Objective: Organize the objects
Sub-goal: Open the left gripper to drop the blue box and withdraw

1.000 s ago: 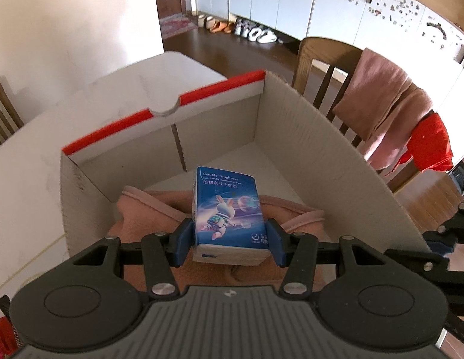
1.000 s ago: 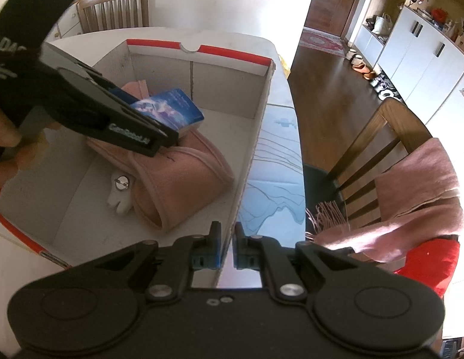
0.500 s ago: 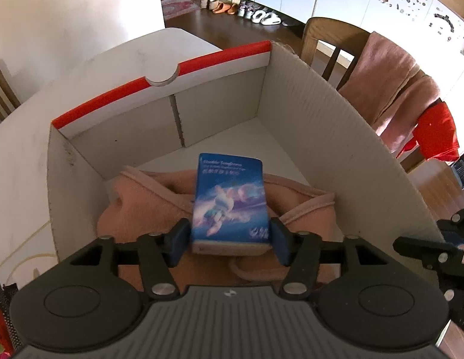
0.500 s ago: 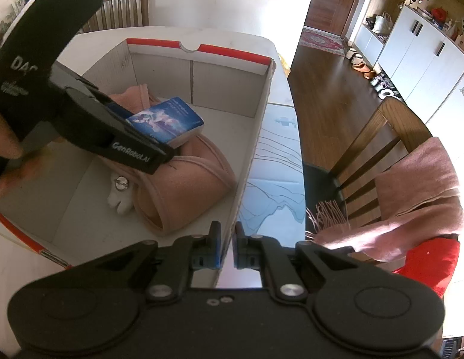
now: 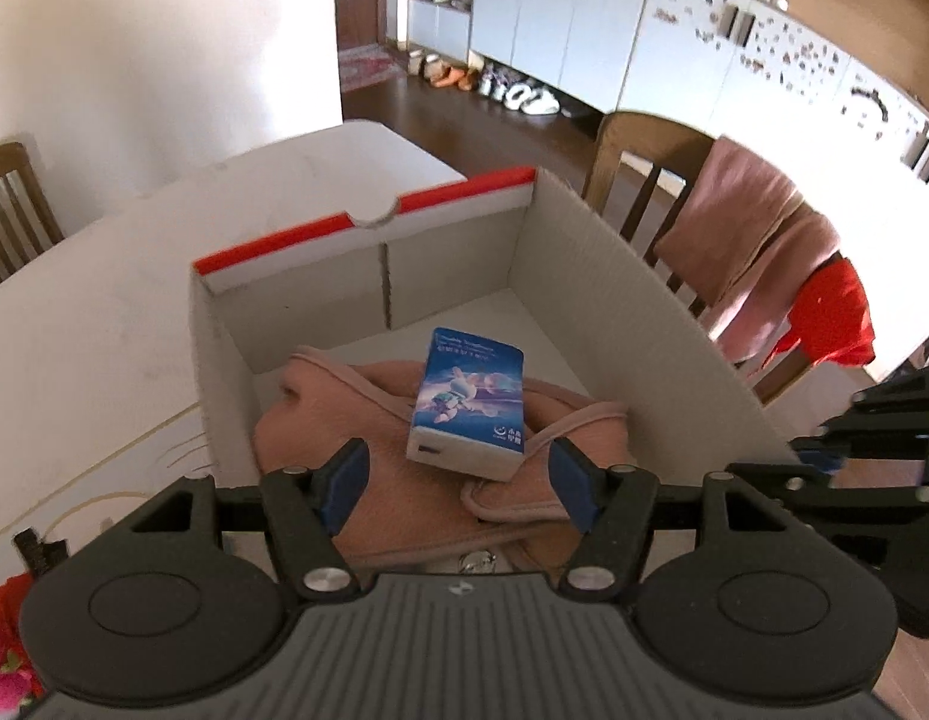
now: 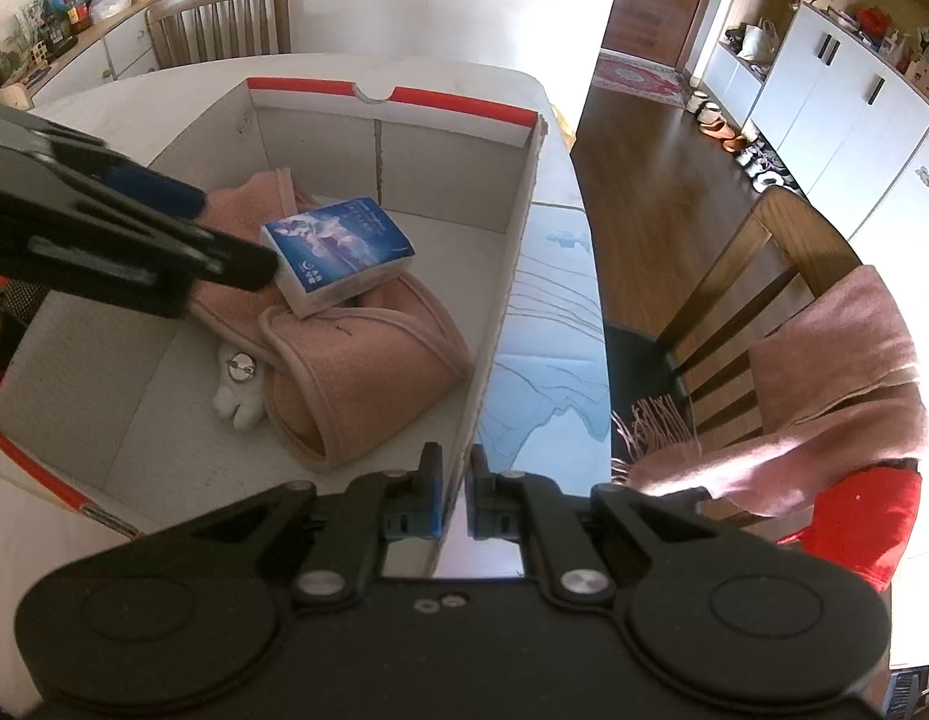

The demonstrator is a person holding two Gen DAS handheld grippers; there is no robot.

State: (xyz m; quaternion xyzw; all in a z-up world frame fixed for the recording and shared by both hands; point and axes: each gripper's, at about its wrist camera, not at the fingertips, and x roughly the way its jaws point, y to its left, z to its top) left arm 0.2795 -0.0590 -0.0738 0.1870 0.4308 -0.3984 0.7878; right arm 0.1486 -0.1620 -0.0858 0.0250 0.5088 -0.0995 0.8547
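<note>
Resting on a pink cloth (image 5: 368, 420) inside the cardboard box (image 5: 644, 324), the tissue pack (image 5: 470, 402) is lying free as the left gripper (image 5: 458, 480) fingers are opening; the right gripper (image 6: 455, 495) is pinching the box wall.

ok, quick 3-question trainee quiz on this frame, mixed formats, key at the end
1. True or false: the blue tissue pack is clamped between the left gripper pads.
2. The tissue pack rests on: A) the bare floor of the cardboard box B) the pink cloth C) the table outside the box.
3. Fill in: the right gripper is shut on the box's ____.

Key: 1 false: the left gripper is opening, with its pads clear of the pack. 2 B. 3 side wall.
</note>
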